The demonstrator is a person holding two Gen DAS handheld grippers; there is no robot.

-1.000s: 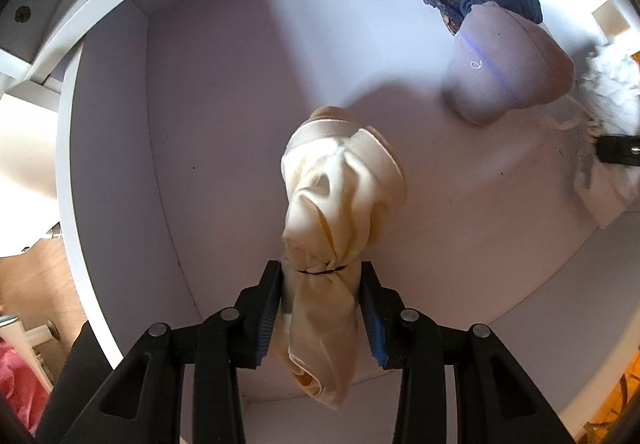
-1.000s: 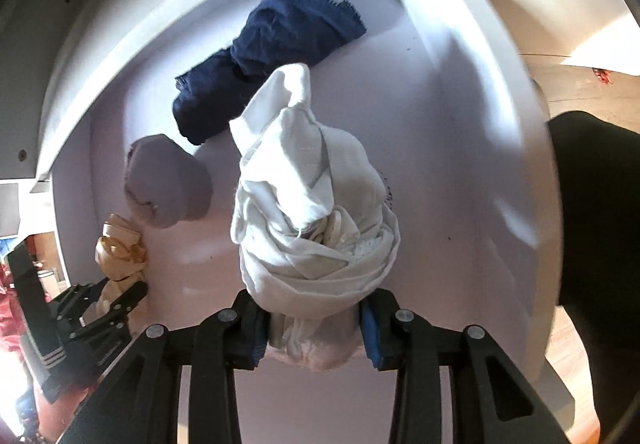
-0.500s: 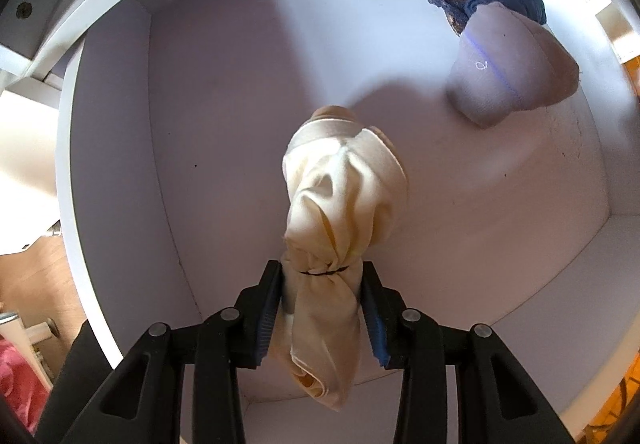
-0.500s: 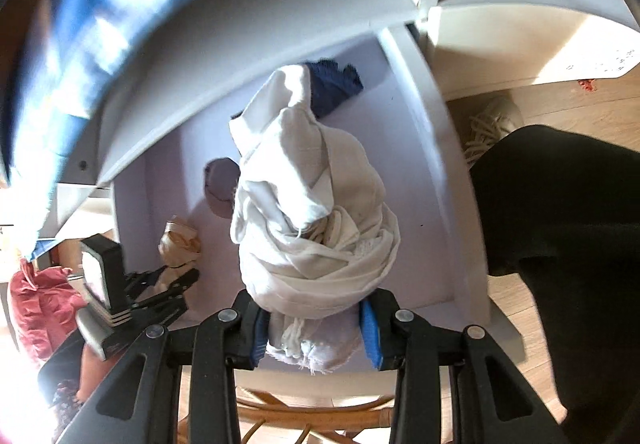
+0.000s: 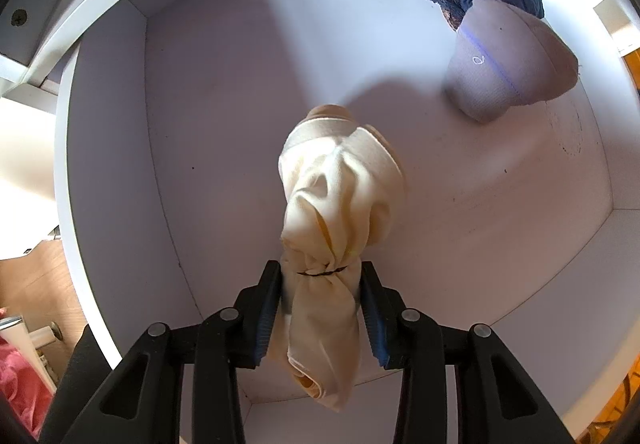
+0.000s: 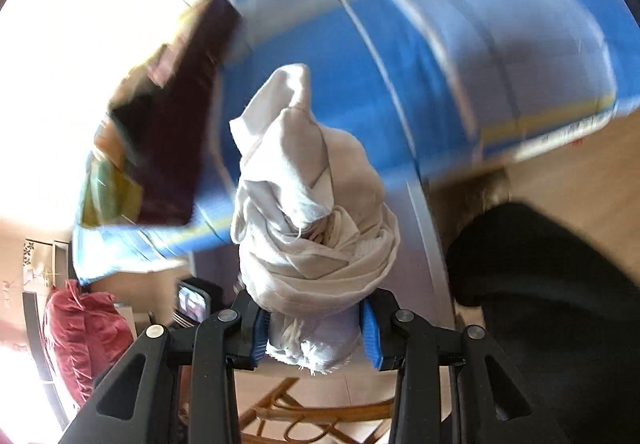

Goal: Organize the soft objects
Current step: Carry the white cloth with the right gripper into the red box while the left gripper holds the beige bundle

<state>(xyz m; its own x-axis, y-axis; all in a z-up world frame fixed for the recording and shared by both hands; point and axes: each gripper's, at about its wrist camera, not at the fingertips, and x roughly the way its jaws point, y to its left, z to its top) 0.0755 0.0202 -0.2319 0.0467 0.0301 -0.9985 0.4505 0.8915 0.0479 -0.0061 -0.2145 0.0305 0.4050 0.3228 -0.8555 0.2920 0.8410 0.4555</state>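
Right gripper [image 6: 314,324], clamping white cloth [image 6: 308,211], had risen clear of white bin [image 5: 120,163]; left gripper [image 5: 322,304] stayed, clamping cream cloth [image 5: 336,203]; grey sock [image 5: 504,63] left-view only.

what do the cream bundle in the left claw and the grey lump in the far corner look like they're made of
Cream bundle: soft matte knit fabric, probably cotton jersey, since it drapes in smooth rounded folds, has a flat banded hem and is cinched by a thin dark tie. Grey lump: also matte cloth, seemingly a denser stretch knit, its surface smooth and taut, with a thin blue line of stitching.
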